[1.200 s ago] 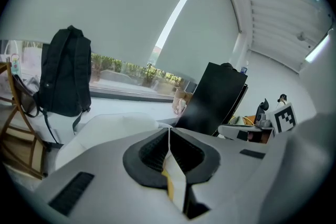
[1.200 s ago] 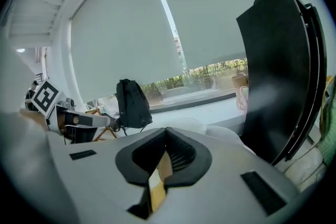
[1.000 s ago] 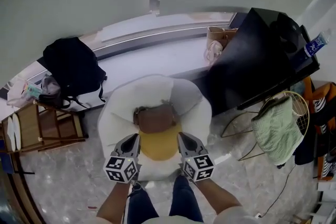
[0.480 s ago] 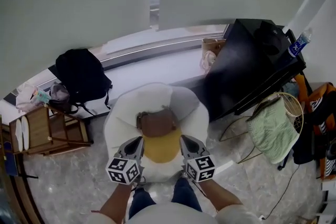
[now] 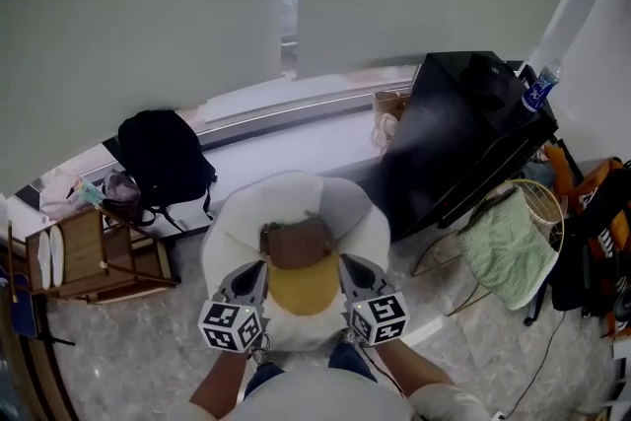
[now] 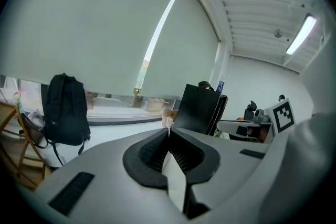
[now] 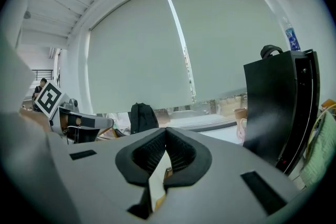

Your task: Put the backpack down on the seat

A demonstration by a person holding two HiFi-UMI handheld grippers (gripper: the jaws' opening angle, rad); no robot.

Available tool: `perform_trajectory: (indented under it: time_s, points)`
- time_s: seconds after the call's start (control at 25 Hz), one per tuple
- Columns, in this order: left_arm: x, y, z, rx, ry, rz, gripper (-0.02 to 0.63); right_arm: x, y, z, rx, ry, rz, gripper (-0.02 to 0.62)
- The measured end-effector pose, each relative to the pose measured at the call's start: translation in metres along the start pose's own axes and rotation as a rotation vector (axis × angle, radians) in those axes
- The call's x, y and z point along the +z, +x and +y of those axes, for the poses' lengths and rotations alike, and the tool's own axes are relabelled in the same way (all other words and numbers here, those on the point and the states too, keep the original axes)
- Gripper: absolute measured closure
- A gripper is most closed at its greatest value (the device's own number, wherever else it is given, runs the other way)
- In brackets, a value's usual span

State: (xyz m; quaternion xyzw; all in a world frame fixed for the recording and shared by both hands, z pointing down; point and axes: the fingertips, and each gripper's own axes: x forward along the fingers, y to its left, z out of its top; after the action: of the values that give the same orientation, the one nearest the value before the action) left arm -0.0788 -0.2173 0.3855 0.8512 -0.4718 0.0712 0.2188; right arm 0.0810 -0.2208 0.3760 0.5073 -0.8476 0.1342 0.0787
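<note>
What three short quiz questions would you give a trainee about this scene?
1. True or false: the yellow-brown backpack lies on the white seat.
2. Where is the black backpack? A on the seat; B left of the seat; C in a claw.
3. Fill in: the left claw and the right claw are both ____.
Key: 1 true; 2 B; 3 shut.

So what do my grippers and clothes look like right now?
The left gripper and right gripper are grey wedge-shaped shells with black ribbed pads inside. Each carries a cube of black-and-white square markers. The person wears a pale top and blue jeans.
</note>
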Motion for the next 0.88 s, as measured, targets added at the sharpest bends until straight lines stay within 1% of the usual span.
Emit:
perform_trajectory:
  time_s: [0.16, 0.36, 0.52, 0.64, 0.88]
  points:
    - [0.013, -0.011, -0.004, -0.006, 0.033, -0.024, 0.568, 0.016, -0.007, 0.006, -0.001, -0.001, -0.042, 0.566]
    - [0.03, -0.024, -0.009, -0.007, 0.049, -0.068, 0.568, 0.028, -0.021, 0.01, -0.006, -0.001, -0.052, 0.566]
    - [0.035, -0.034, -0.016, -0.019, 0.035, -0.089, 0.568, 0.04, -0.03, 0.018, -0.005, -0.003, -0.085, 0.566]
    - [0.038, -0.038, -0.021, -0.028, 0.041, -0.095, 0.568, 0.046, -0.034, 0.022, -0.006, -0.016, -0.089, 0.566]
    - [0.052, -0.04, -0.027, -0.047, 0.069, -0.114, 0.568, 0.054, -0.032, 0.031, 0.027, -0.03, -0.094, 0.566]
